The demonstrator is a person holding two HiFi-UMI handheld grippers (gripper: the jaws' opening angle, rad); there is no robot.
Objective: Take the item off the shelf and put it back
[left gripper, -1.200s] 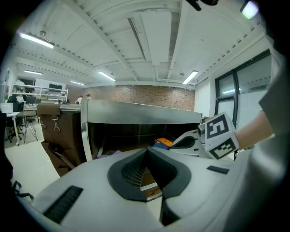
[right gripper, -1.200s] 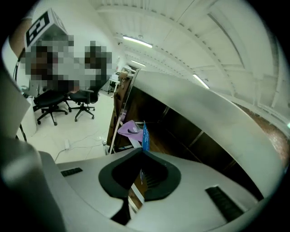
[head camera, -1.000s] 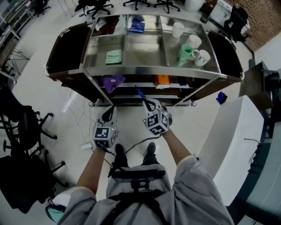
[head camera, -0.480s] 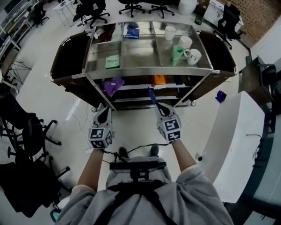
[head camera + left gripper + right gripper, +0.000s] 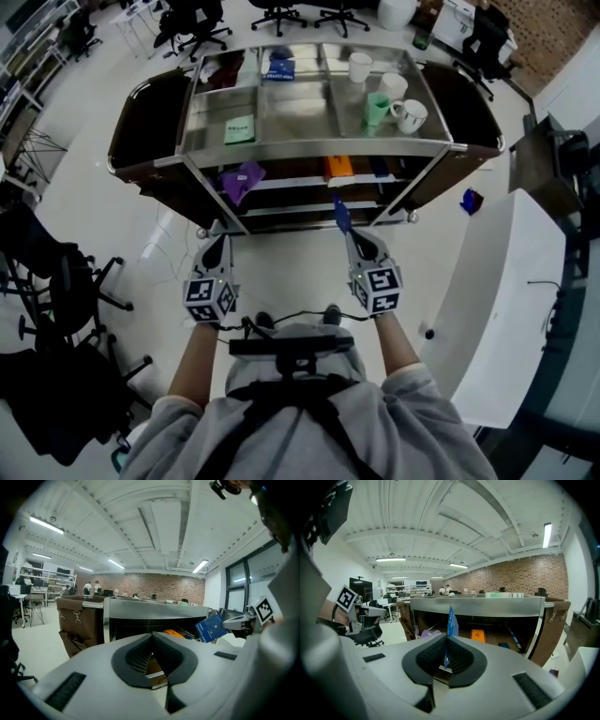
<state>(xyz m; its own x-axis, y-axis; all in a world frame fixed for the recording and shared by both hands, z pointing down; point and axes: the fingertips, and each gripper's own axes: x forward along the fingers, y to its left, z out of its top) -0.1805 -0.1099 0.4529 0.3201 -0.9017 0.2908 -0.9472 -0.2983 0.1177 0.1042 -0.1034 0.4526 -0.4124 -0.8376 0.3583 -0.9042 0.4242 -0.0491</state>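
The right gripper is grasping a blue packet, pointing to 12 o'clock at the shelf. At its 9 o'clock, the left gripper is hovering clenched, empty.

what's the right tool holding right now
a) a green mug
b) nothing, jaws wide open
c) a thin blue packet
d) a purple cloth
c: the right tool is shut on a thin blue packet, which sticks up edge-on from between its jaws, out in front of the steel cart.
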